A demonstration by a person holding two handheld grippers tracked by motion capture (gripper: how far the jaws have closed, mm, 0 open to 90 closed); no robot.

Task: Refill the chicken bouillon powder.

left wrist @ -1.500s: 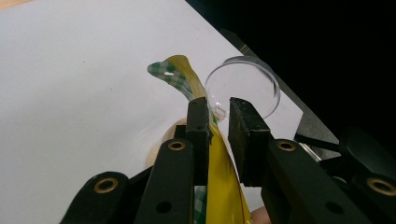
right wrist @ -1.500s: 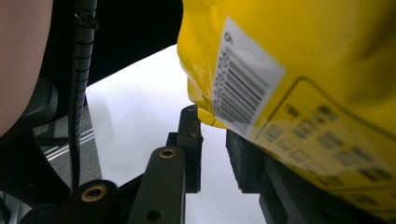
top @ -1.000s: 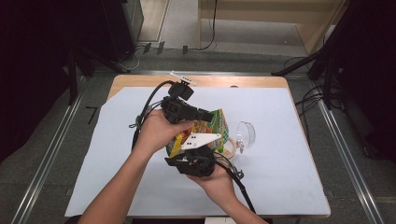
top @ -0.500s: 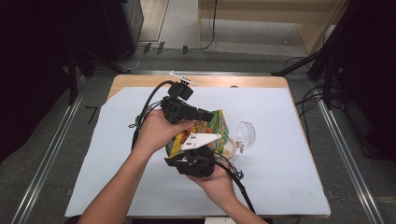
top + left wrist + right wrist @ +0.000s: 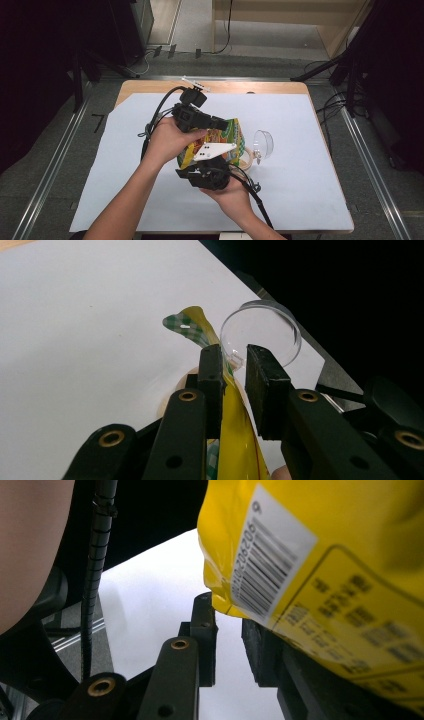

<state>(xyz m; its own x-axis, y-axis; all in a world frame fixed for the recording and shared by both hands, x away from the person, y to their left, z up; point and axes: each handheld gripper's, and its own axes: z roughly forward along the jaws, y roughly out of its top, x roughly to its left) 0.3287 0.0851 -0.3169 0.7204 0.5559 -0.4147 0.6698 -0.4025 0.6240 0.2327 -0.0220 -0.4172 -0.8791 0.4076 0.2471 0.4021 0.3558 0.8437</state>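
Left gripper (image 5: 234, 371) had its jaws apart around the top seam of the yellow snack bag (image 5: 235, 440), near pad touching the film, far pad clear, so not yet pinched. Right gripper (image 5: 231, 625) sat under the bag's lower edge, jaws spread, likely propping it up over the white sheet (image 5: 125, 165) next to the clear dome lid (image 5: 263, 145). Barcode on the bag read roughly 206206, other print too blurred to read.
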